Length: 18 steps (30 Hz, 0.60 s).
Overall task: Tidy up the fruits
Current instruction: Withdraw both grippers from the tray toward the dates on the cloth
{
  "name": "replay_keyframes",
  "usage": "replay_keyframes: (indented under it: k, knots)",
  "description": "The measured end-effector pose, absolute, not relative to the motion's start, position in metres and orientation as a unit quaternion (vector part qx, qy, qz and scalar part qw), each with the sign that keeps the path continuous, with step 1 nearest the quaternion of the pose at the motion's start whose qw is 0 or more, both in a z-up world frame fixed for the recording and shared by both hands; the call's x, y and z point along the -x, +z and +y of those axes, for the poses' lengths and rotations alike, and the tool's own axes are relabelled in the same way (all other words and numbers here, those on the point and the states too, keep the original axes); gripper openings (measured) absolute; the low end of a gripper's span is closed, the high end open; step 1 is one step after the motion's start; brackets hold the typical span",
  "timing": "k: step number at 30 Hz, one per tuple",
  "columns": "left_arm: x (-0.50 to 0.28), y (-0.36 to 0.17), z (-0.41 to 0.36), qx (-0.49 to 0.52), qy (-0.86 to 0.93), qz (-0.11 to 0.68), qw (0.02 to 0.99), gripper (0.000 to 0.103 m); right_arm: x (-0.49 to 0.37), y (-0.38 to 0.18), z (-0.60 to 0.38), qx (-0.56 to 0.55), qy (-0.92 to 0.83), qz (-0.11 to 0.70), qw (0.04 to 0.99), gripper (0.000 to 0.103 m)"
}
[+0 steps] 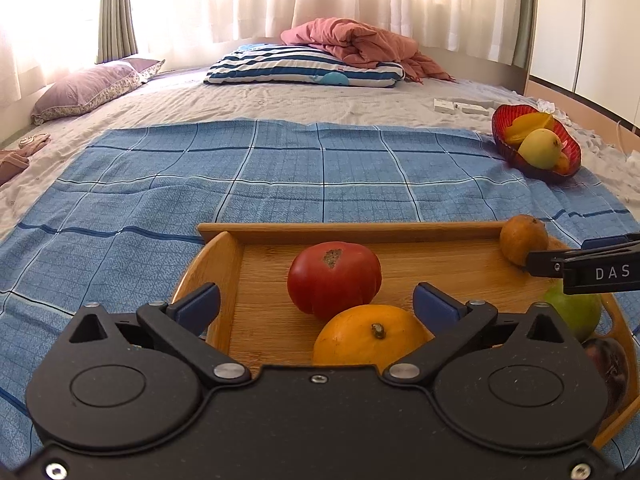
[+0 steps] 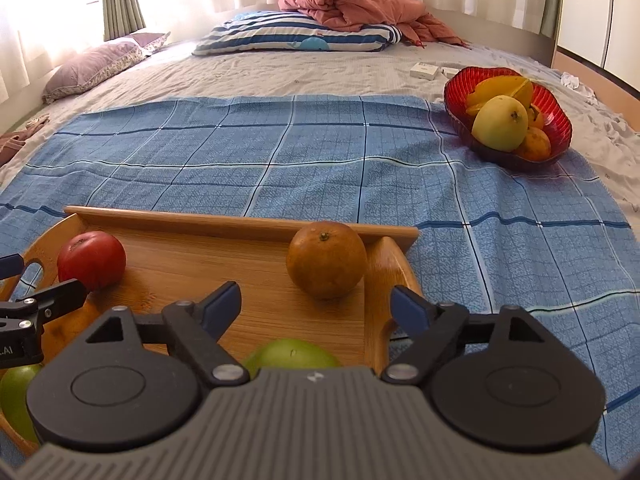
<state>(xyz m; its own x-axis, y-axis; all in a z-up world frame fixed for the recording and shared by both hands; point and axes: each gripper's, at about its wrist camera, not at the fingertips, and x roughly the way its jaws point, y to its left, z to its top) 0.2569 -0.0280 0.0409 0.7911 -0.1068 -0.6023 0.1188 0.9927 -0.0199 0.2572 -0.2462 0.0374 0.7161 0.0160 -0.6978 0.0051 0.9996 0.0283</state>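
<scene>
Now both grippers, left (image 1: 316, 306) and right (image 2: 316, 306), stand wide apart and empty over the tray (image 1: 360, 229). Its tomato (image 1: 334, 280), orange (image 2: 326, 264) and other fruit lie loose, so I judge this a between-picks moment. Next, one gripper must close on a fruit for the red bowl (image 2: 454, 92).

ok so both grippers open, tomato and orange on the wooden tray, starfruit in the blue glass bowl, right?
Not quite: the glass bowl is red, not blue, as the right wrist view shows. The rest holds: left gripper and right gripper open, tomato and orange on the wooden tray, starfruit in the bowl.
</scene>
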Motion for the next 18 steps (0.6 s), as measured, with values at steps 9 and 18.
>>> replay_keyframes:
  k: [9,18]
  knots:
    - [-0.218,0.052,-0.024,-0.018,-0.056,0.289,0.956,0.103,-0.220,0.053,-0.247,-0.030,0.010,0.332,0.943,0.097]
    - [-0.176,0.053,-0.017,-0.001,-0.051,0.280,0.959,0.103,-0.172,0.056,-0.239,-0.027,0.015,0.285,0.958,0.100]
